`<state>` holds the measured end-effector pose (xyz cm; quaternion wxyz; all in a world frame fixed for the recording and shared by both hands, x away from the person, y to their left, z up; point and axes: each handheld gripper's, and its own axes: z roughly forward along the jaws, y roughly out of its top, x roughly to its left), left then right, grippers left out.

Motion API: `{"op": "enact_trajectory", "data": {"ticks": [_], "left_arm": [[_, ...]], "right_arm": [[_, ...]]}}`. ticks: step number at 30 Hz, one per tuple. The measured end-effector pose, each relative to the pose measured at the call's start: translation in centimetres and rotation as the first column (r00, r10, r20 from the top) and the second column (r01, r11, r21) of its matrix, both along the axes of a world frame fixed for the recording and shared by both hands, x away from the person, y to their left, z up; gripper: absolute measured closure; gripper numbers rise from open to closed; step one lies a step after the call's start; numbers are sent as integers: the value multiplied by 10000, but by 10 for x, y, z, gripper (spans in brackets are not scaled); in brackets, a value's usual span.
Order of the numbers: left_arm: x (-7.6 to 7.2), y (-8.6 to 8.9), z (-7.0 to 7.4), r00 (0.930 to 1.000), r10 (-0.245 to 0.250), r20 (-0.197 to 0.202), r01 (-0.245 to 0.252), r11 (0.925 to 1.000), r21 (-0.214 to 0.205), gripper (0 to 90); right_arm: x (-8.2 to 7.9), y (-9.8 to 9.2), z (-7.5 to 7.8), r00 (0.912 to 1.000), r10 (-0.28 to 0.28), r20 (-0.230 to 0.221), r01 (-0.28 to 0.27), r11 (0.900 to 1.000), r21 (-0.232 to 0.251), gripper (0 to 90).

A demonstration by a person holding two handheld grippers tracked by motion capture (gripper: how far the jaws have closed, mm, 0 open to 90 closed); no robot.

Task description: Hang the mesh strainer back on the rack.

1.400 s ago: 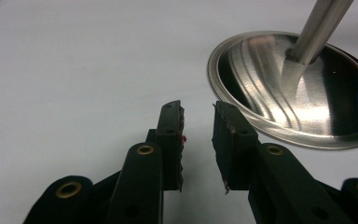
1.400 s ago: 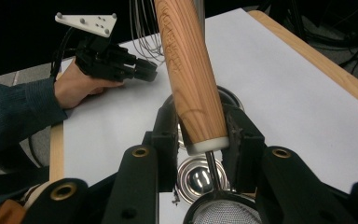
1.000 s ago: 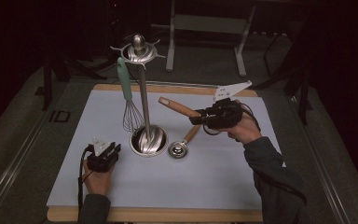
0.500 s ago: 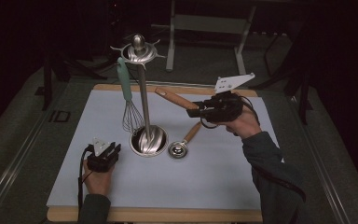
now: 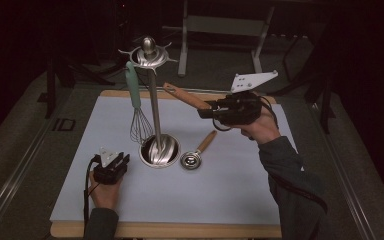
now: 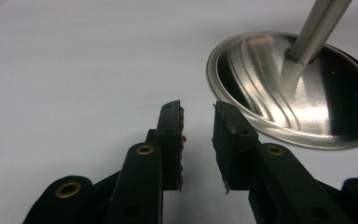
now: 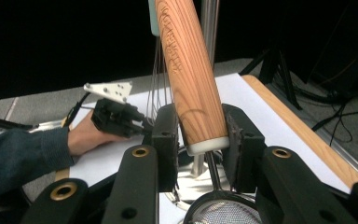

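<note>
A person's right gripper (image 5: 206, 111) held a wooden-handled strainer (image 5: 184, 96) raised above the white table mat (image 5: 240, 180), its jaws clenched on the lower end of the handle. In the high view the handle slanted up toward 10 o'clock from the gripper, its tip near the steel pole of the utensil stand (image 5: 153, 100). In the right gripper view the handle (image 7: 189, 74) rose between the black pads toward 12 o'clock, with the strainer's mesh bowl (image 7: 221, 210) at 6 o'clock below them.

The left gripper (image 5: 119, 161) rested on the mat at about 8 o'clock from the stand's round base (image 5: 159, 151), its jaws (image 6: 198, 140) released and parted, with nothing between them. A teal-handled whisk (image 5: 136, 102) hung from the stand's top ring. A wooden-handled measuring spoon (image 5: 198, 152) lay on the mat just beside the base, at 3 o'clock from it.
</note>
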<state>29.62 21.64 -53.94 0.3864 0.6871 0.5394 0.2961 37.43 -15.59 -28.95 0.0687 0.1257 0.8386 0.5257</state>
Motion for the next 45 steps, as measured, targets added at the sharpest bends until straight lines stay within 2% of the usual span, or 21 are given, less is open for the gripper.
{"op": "enact_trajectory", "data": {"ticks": [10, 20, 27, 37, 38, 45], "left_arm": [[0, 0, 0, 10000, -5, -4, 5, 10000, -3, 725], [0, 0, 0, 10000, 1, -7, -1, 10000, -5, 725], [0, 0, 0, 10000, -8, -11, 8, 10000, -10, 725], [0, 0, 0, 10000, 5, -3, -5, 10000, -18, 725], [0, 0, 0, 10000, 1, -3, -1, 10000, -20, 725], [0, 0, 0, 10000, 13, 3, -13, 10000, -45, 725]], "right_arm": [[-6, 4, 18, 9990, 95, 427, -114, 9989, 449, 687], [-7, 12, 27, 9980, 180, 599, -224, 9971, 721, 687], [-7, 19, 26, 9976, 236, 649, -279, 9974, 659, 686], [-3, 30, 21, 9975, -145, 696, 108, 9985, 533, 683], [-2, 31, 19, 9975, -276, 658, 246, 9986, 471, 682], [1, 40, 12, 9984, -328, 466, 316, 9992, 245, 684]]}}
